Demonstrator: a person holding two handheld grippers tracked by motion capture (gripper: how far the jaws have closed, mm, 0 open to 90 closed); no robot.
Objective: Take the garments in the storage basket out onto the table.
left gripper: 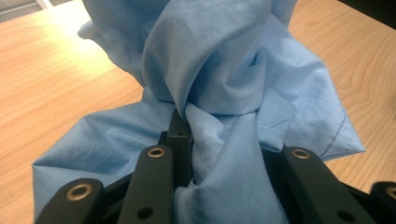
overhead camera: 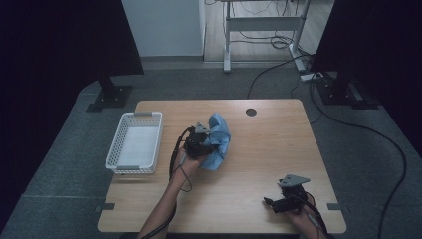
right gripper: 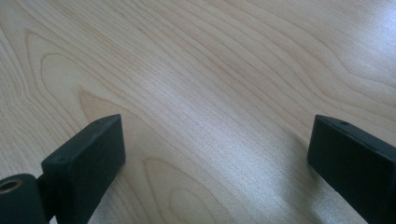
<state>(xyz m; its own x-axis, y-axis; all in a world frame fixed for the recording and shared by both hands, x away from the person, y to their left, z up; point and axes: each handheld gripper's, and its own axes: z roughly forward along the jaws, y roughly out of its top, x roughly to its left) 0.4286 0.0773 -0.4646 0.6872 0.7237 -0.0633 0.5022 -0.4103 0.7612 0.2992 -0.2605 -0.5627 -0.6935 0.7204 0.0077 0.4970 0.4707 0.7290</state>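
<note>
A light blue cloth (overhead camera: 219, 139) lies bunched near the middle of the wooden table (overhead camera: 268, 149). My left gripper (overhead camera: 211, 144) is shut on the blue cloth (left gripper: 219, 93), whose folds are gathered between the jaws; one black finger (left gripper: 180, 135) shows beside the pinched fabric and the other is covered by it. My right gripper (overhead camera: 271, 203) rests low at the table's front right, pointing left. In the right gripper view its jaws stand wide apart over bare wood, with nothing between the fingers (right gripper: 88, 158).
A white mesh basket (overhead camera: 115, 149) sits on the table's left part with a white sheet inside. A round cable hole (overhead camera: 251, 112) is near the far edge. Black stands and cables lie on the floor beyond the table.
</note>
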